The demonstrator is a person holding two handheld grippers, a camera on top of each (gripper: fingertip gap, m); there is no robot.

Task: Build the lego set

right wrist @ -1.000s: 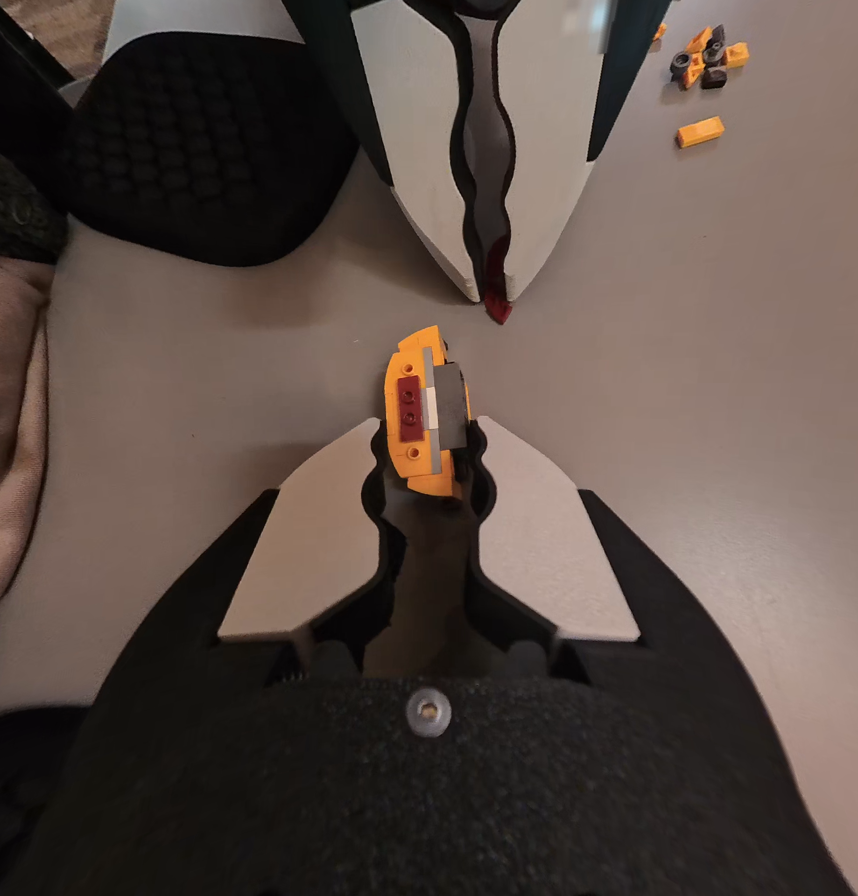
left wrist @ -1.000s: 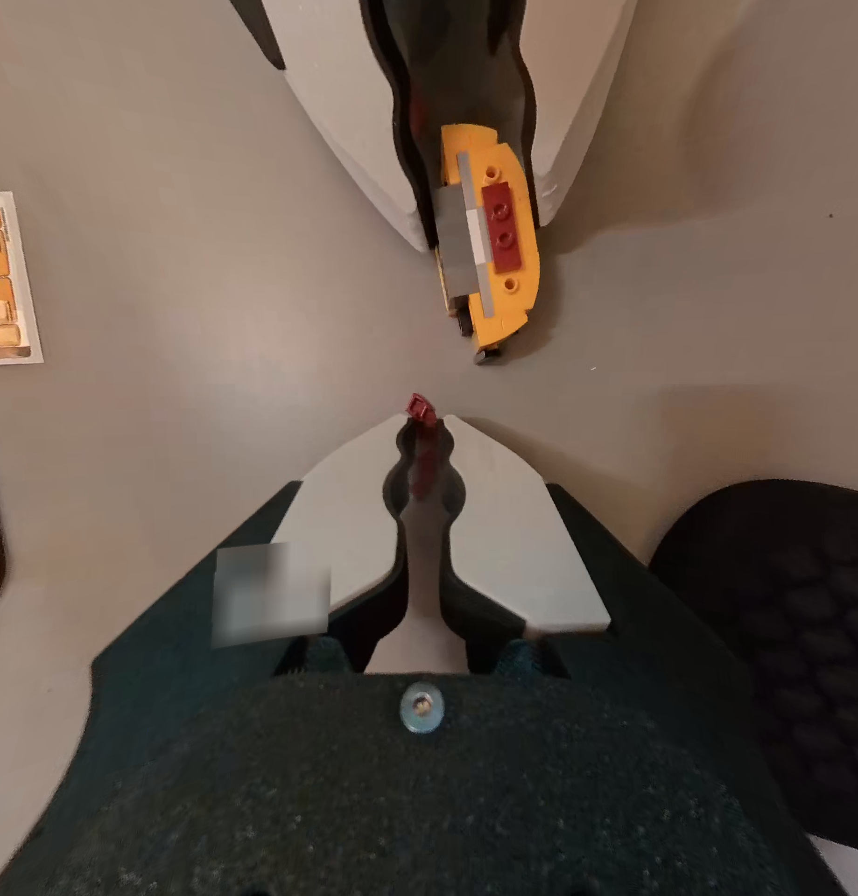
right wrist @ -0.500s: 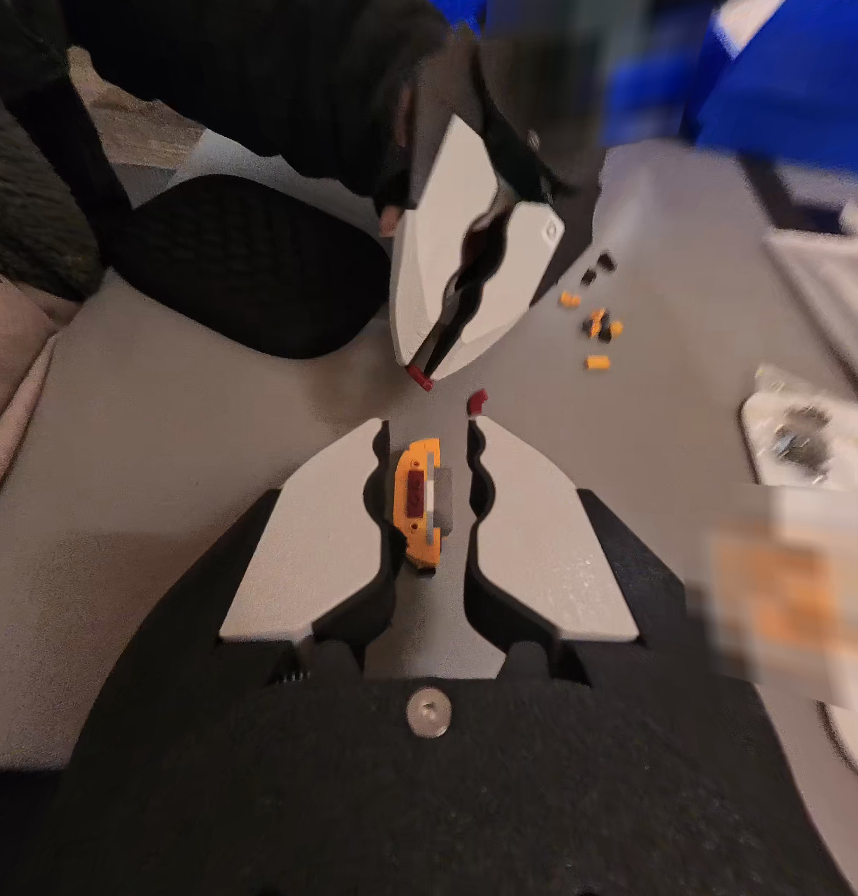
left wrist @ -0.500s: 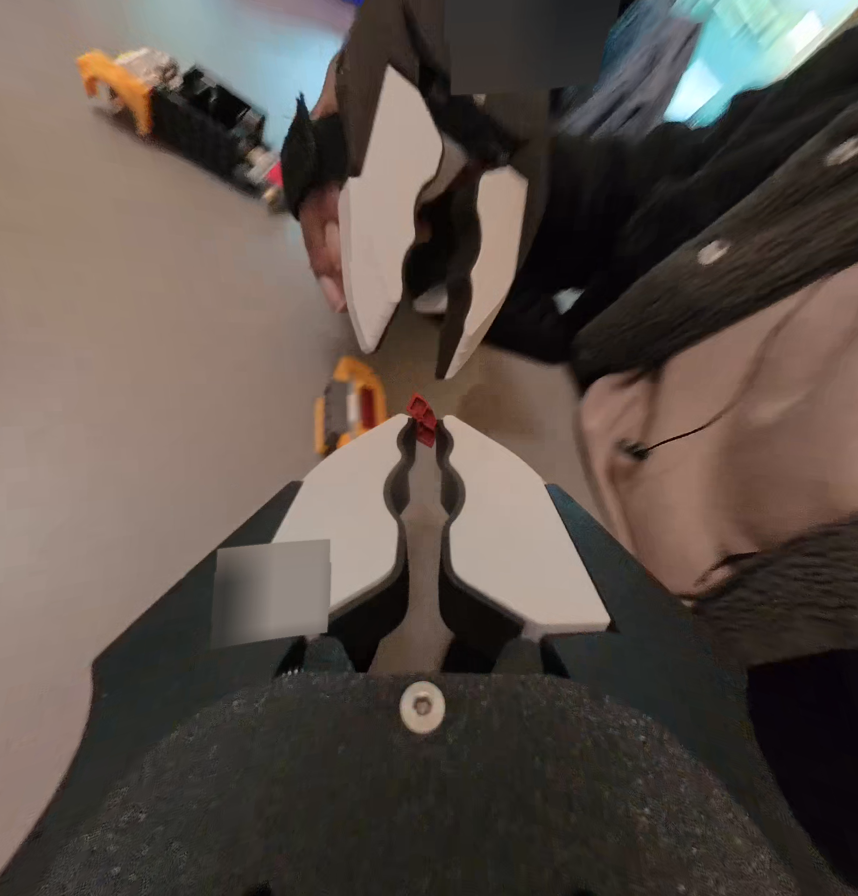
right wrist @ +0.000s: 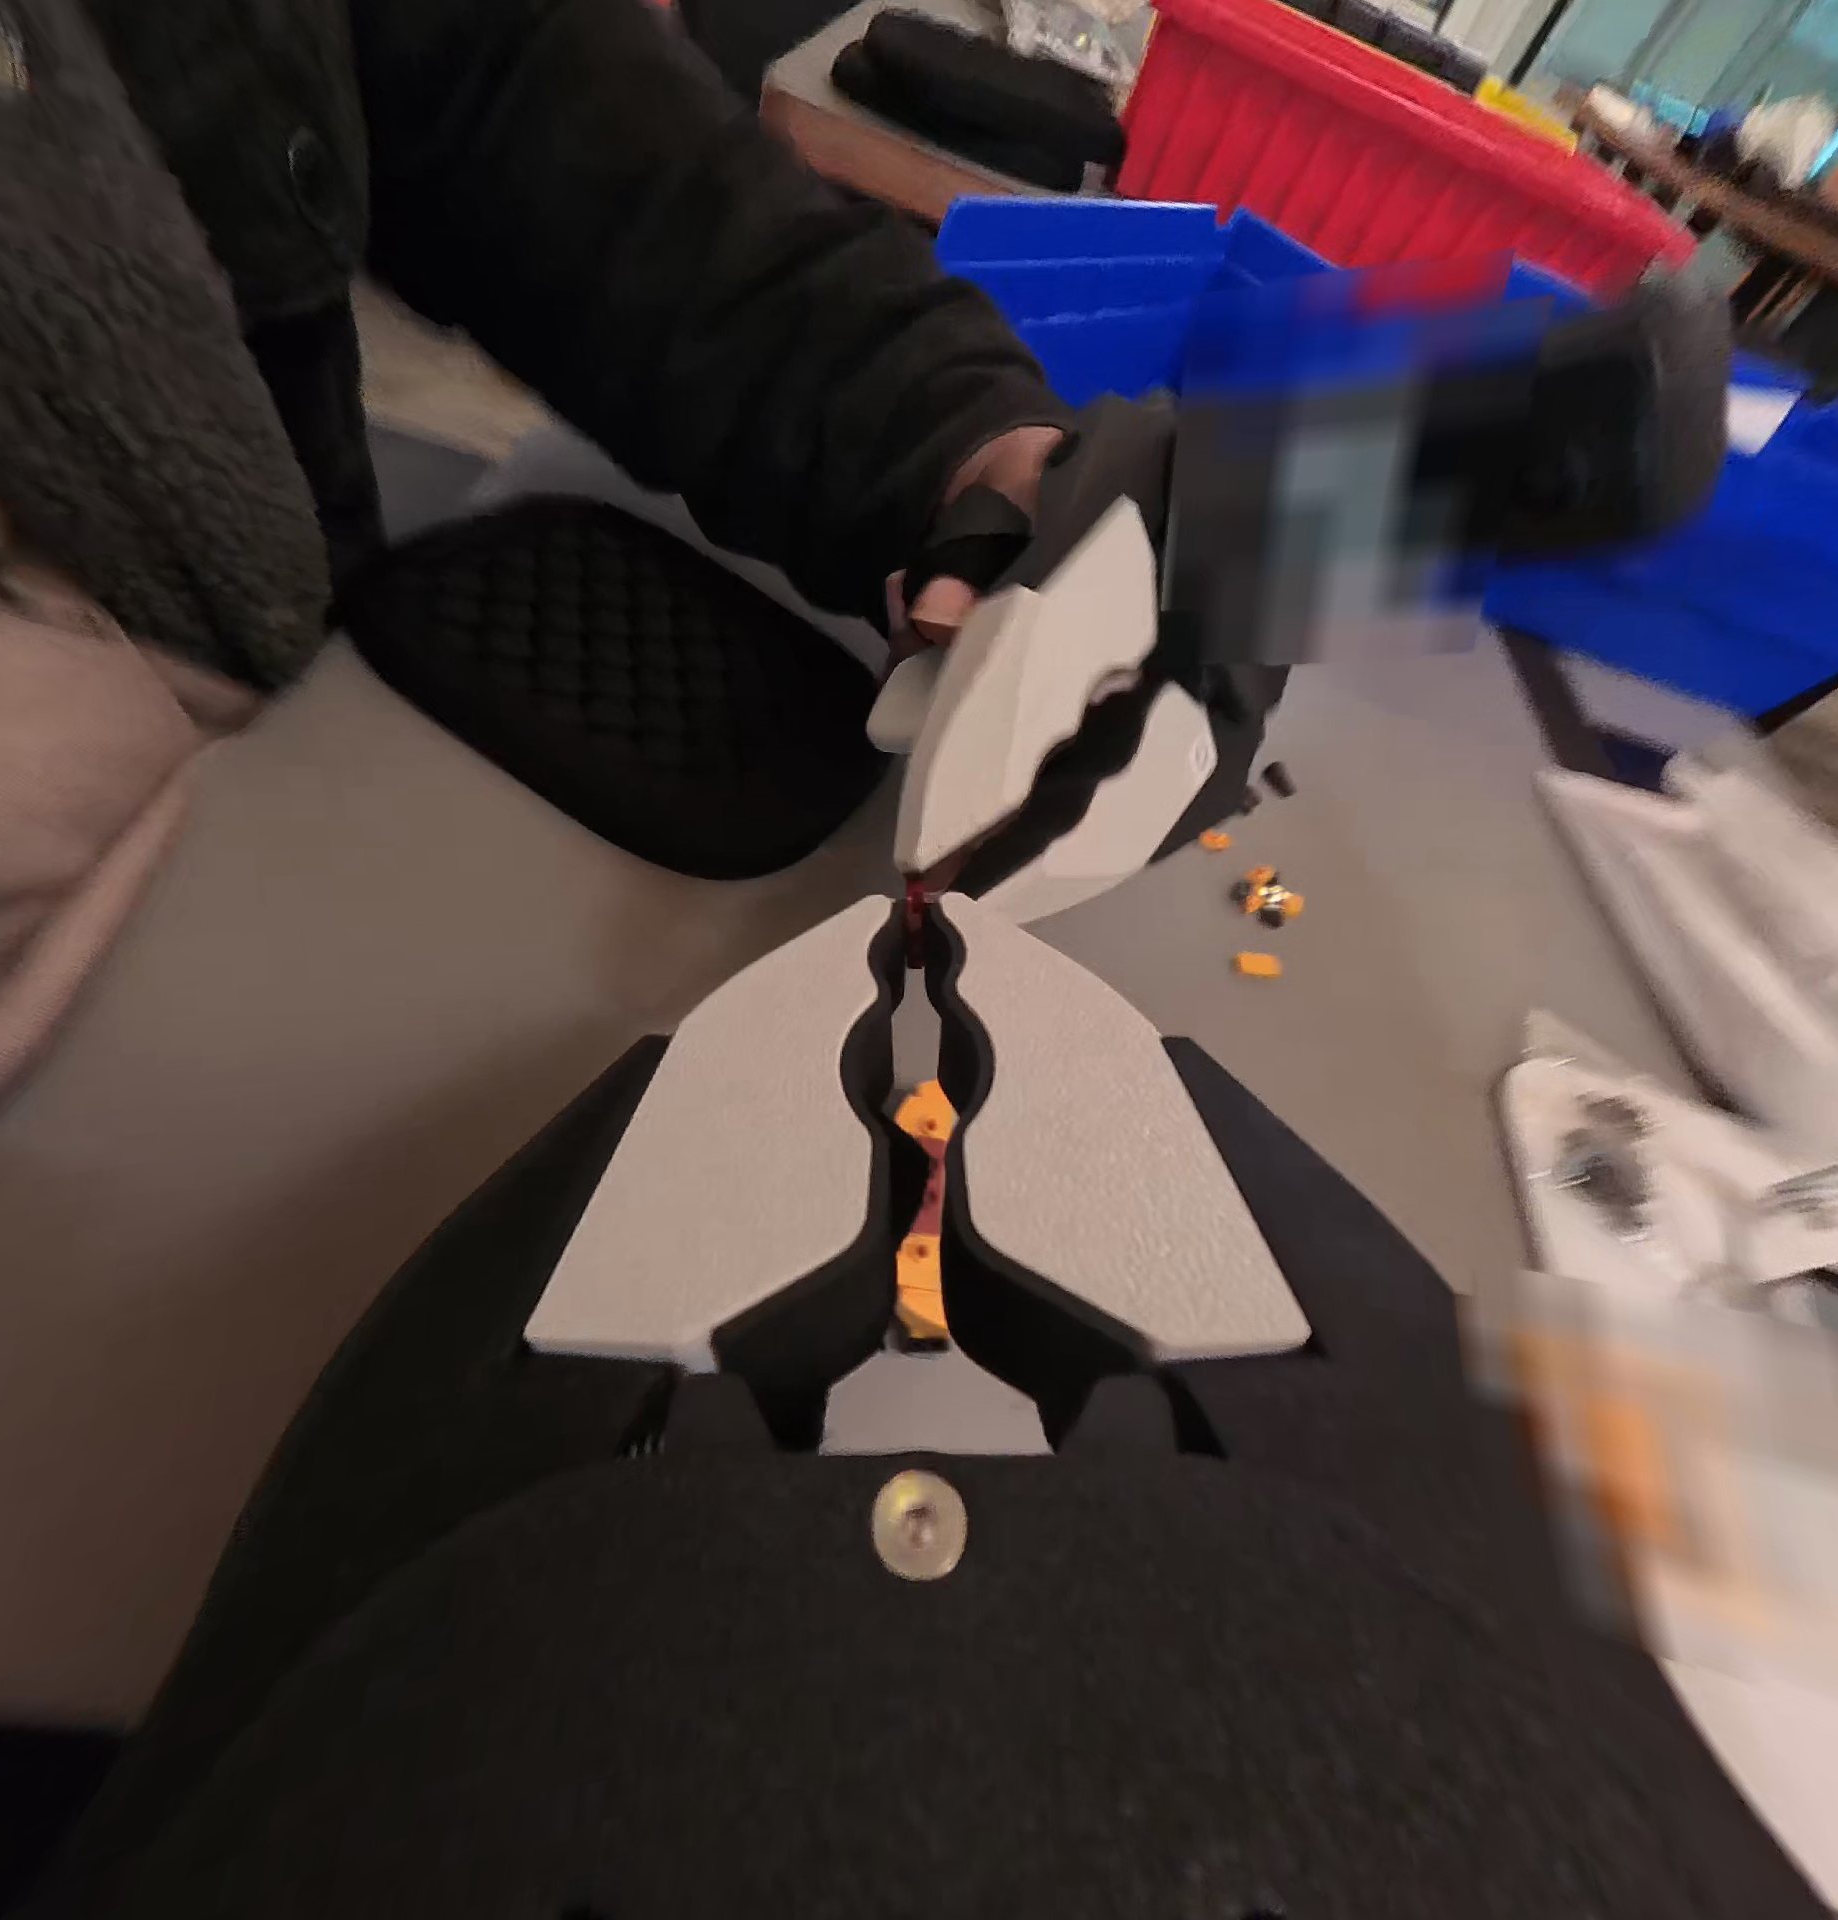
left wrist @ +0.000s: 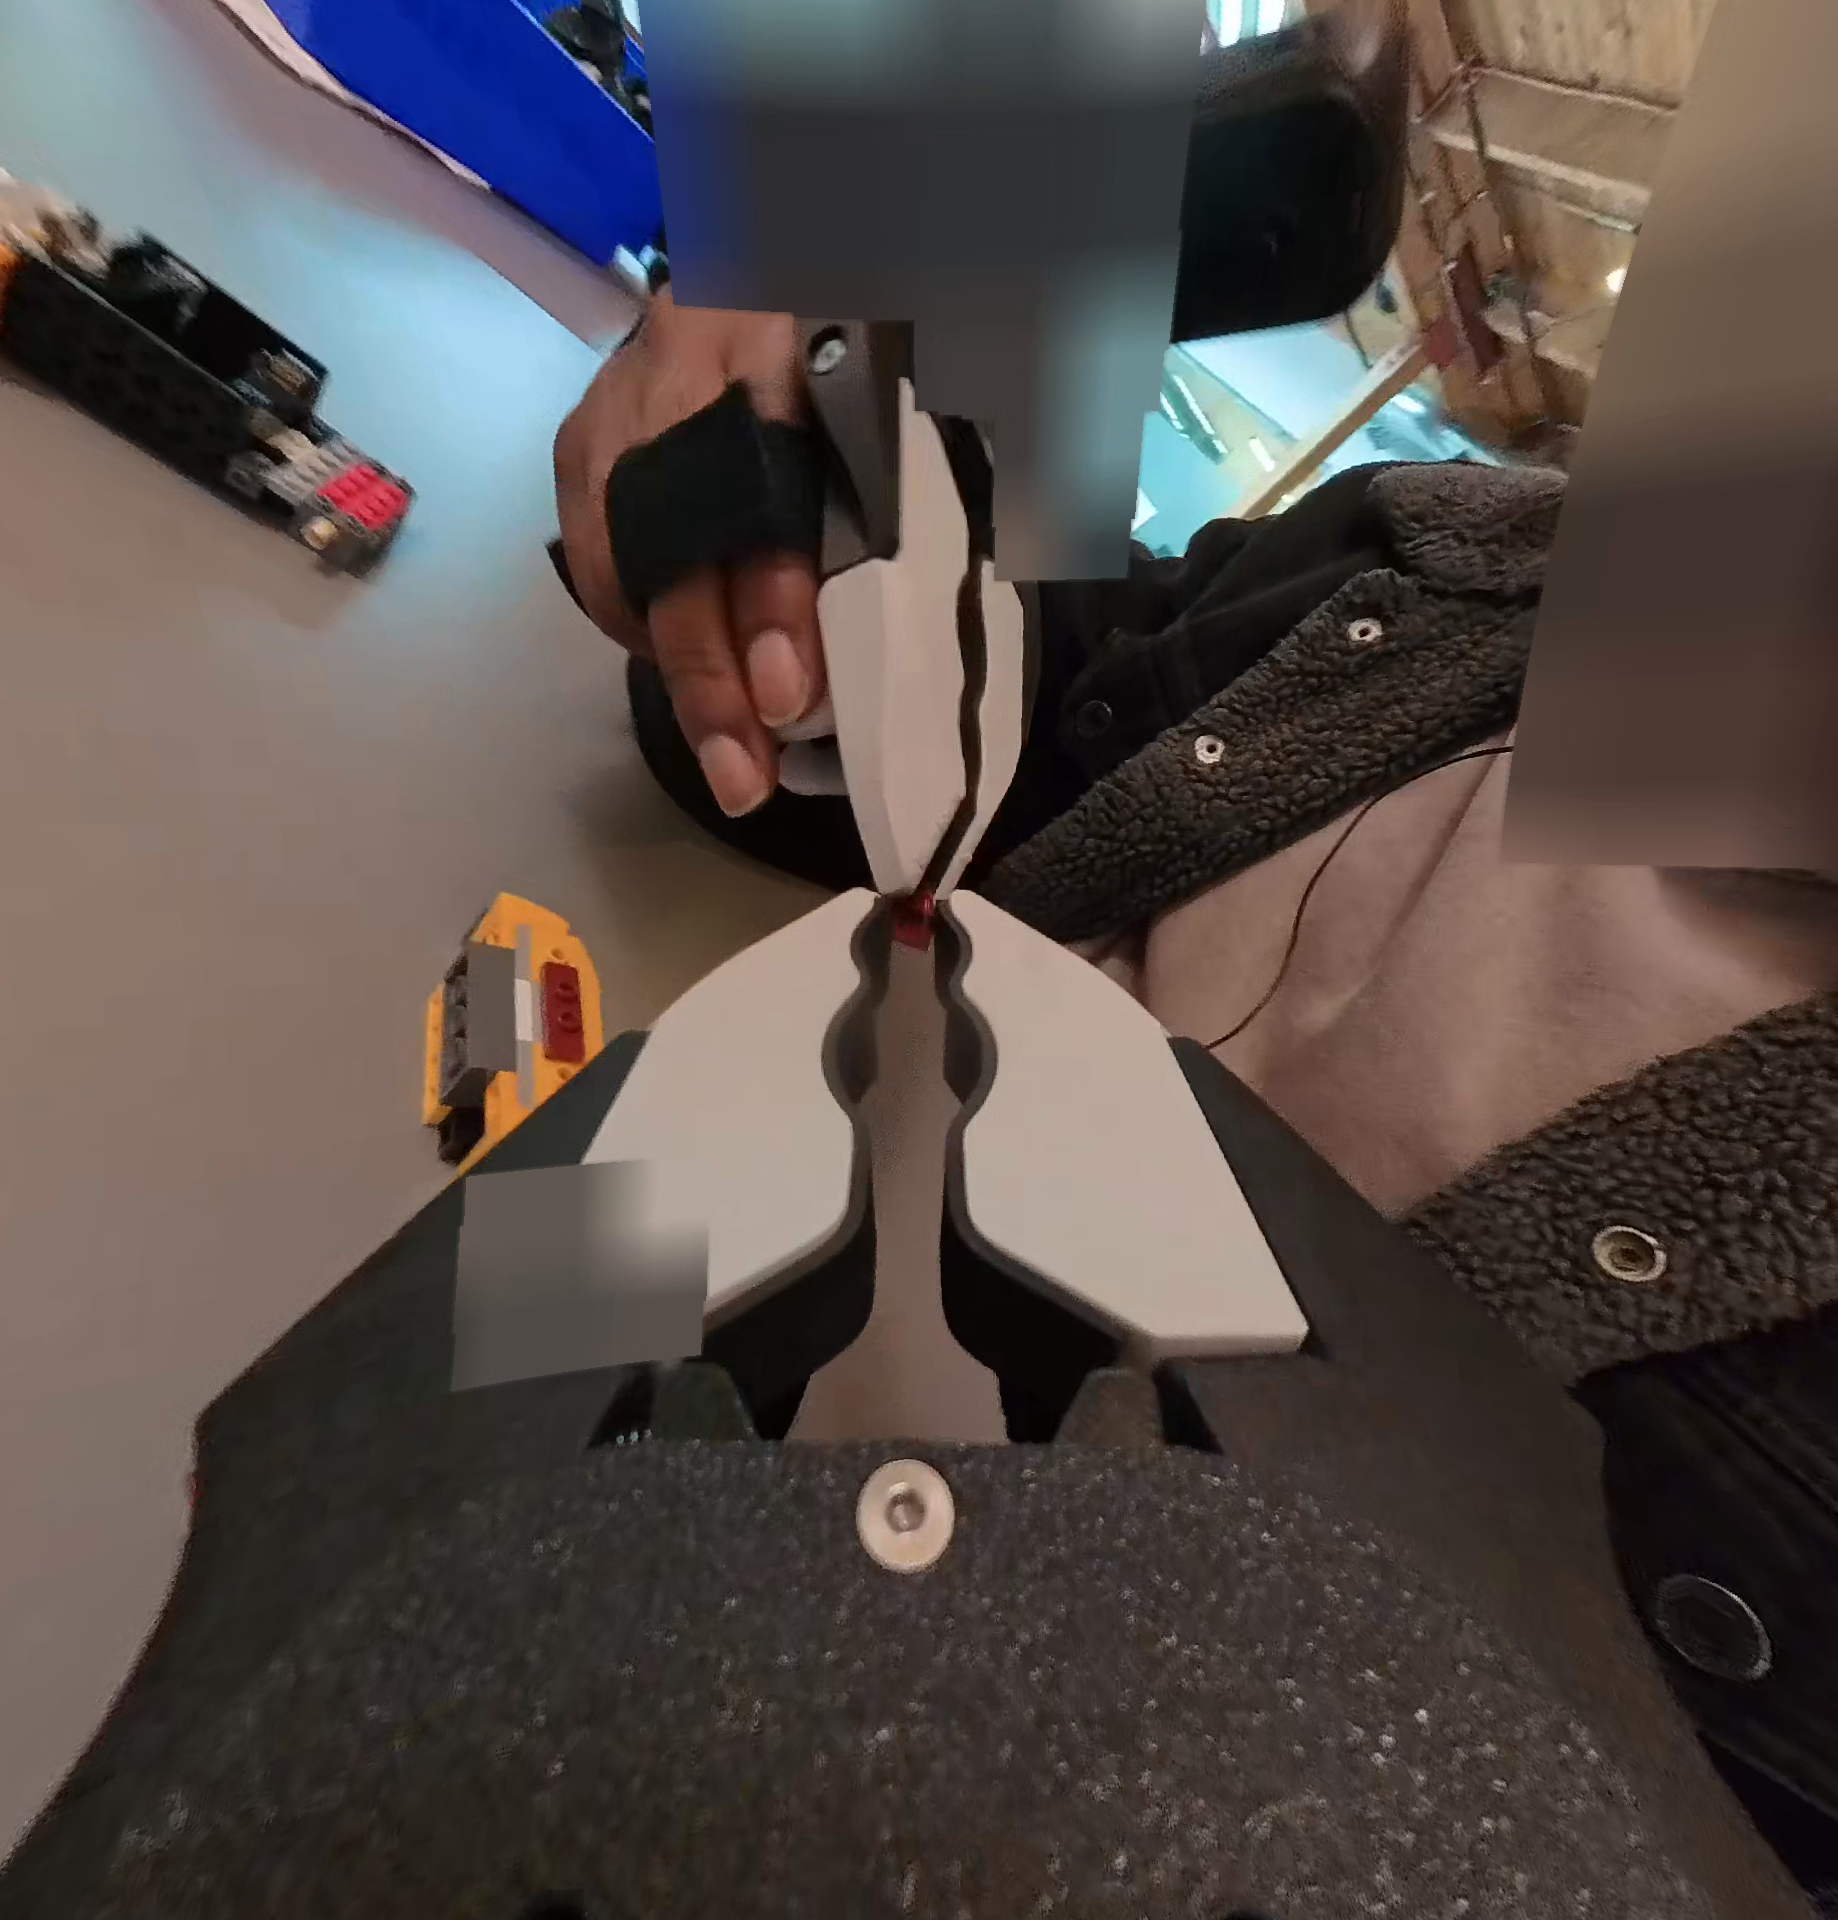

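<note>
My left gripper [left wrist: 912, 914] is shut on a small dark red piece [left wrist: 912, 928] at its tips. My right gripper [right wrist: 917, 920] is shut on a dark red piece [right wrist: 915, 935] too. The two grippers meet tip to tip above the table; I cannot tell whether they hold one piece or two. The orange assembly with a grey strip and a dark red plate [left wrist: 515, 1023] lies free on the grey table, left of my left gripper. In the right wrist view the assembly [right wrist: 920, 1205] shows through the gap between my fingers.
A partly built black model [left wrist: 167, 384] lies at the far left. Loose orange and black pieces [right wrist: 1263, 899] and plastic bags [right wrist: 1673, 1143] lie to the right. Blue bins [right wrist: 1102, 281] stand behind. A black mesh seat [right wrist: 624, 675] is beside the table edge. Less than 4 cm separates the two grippers' tips. The black mesh seat [right wrist: 624, 675] is about equally far from each gripper, around 20 centimeters.
My right gripper opened and left the orange assembly on the table. Both grippers lifted and tilted up. The right gripper then shut at the left gripper's tips on the dark red piece.
</note>
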